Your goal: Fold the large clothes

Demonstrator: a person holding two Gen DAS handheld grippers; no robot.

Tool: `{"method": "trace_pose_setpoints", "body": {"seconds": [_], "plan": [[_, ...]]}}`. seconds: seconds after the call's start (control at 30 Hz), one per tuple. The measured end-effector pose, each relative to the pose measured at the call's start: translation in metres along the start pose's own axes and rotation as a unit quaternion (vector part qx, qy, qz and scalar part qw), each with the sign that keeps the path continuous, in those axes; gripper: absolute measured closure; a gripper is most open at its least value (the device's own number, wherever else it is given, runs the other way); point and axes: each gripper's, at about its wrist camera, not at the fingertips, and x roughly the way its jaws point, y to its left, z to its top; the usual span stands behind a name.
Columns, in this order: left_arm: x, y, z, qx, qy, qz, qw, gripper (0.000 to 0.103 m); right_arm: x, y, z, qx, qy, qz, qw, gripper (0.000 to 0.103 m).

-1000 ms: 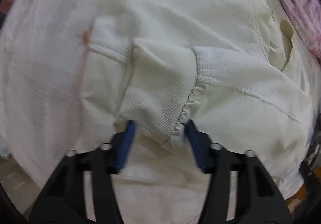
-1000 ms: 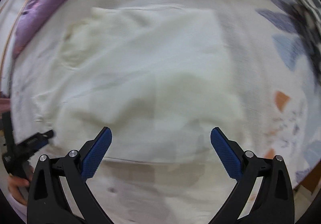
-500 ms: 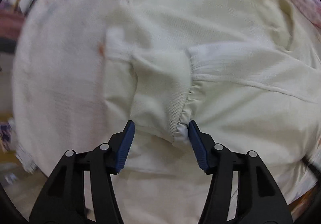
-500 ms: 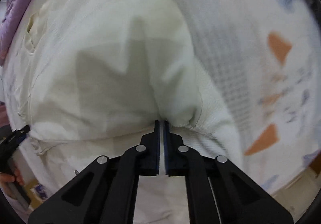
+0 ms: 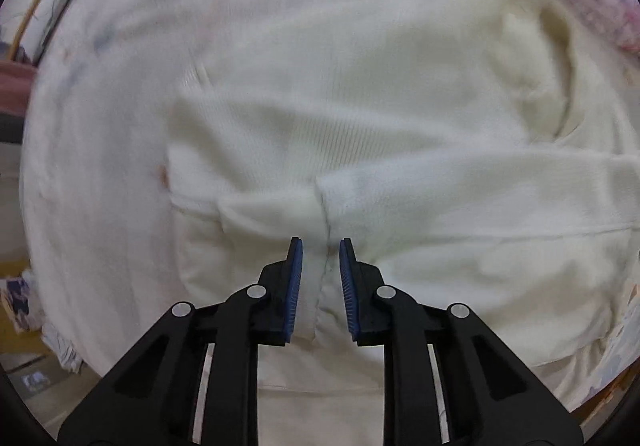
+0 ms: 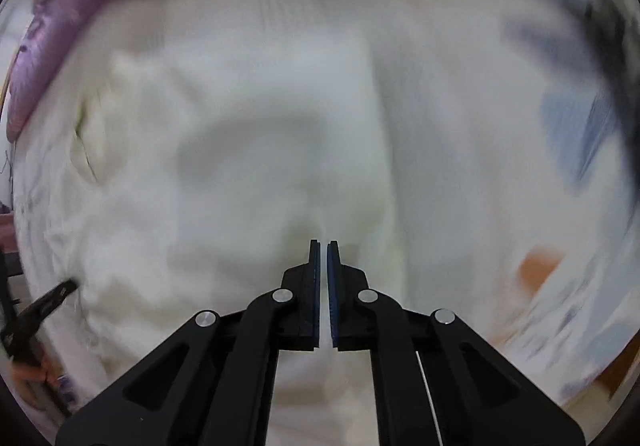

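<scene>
Cream knit sweater [image 5: 360,134] spread flat across a bed, ribbed hem toward the cameras, neckline [image 5: 556,74] at the far right in the left wrist view. Two sleeve cuffs [image 5: 280,212] already brought across the body, meeting at the middle near the hem; sleeves thus judged folded in, body fold across the length not yet made. Left gripper [image 5: 320,258] low over the hem, blue-padded jaws narrowed to a small gap with a fold of the lower edge between them; full clamping not evident. Right gripper [image 6: 324,266] with jaws nearly together, only a thin slit left; whether cloth sits in that slit cannot be told, view heavily blurred. Likely remaining: lift of the hem edge toward the neckline, then smoothing. Under the sweater, a white waffle-textured bedspread [image 5: 100,166] with blue and orange patches [image 6: 536,268] visible in the right wrist view. Beyond it, pink and purple bedding [image 6: 48,46] bunched along the far side. Wooden floor [image 5: 16,350] below the bed edge at the lower left.
</scene>
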Motion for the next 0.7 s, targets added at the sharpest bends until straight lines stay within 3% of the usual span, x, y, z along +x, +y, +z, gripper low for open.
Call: {"method": "trace_pose_setpoints", "body": {"seconds": [0.1,0.17,0.27,0.33,0.4,0.5,0.6,0.67,0.7], "plan": [[0.041,-0.007,0.017,0.004,0.042,-0.017,0.9990,0.084,0.070,-0.007,0.042,0.007,0.055,-0.011,0.998,0.103],[0.046,-0.011,0.027,0.000,0.054,-0.005,0.9985,0.083,0.065,-0.010,0.057,0.022,0.074,-0.015,0.997,0.103],[0.020,-0.014,0.035,0.000,0.022,-0.010,0.9997,0.083,0.035,0.010,0.080,-0.038,0.006,-0.034,0.999,0.100],[0.032,-0.015,0.039,0.000,0.032,-0.018,0.9993,0.083,0.065,0.002,0.092,-0.008,0.054,-0.027,0.998,0.100],[0.053,-0.016,0.046,-0.010,0.042,-0.022,0.9988,0.084,0.066,-0.004,0.095,0.014,0.059,-0.013,0.998,0.101],[0.033,-0.019,0.043,-0.007,0.047,-0.006,0.9989,0.084,0.034,-0.002,0.085,-0.006,0.077,-0.013,0.997,0.098],[0.006,-0.014,0.022,-0.004,0.028,-0.002,0.9996,0.084,0.011,-0.007,0.024,-0.043,0.100,-0.030,0.994,0.098],[0.016,-0.009,0.005,-0.016,0.051,-0.021,0.9983,0.084,0.030,-0.016,-0.013,-0.042,0.145,-0.032,0.988,0.099],[0.040,-0.006,-0.006,-0.025,0.076,-0.031,0.9963,0.085,0.052,-0.030,-0.035,-0.030,0.147,-0.024,0.988,0.102]]}}
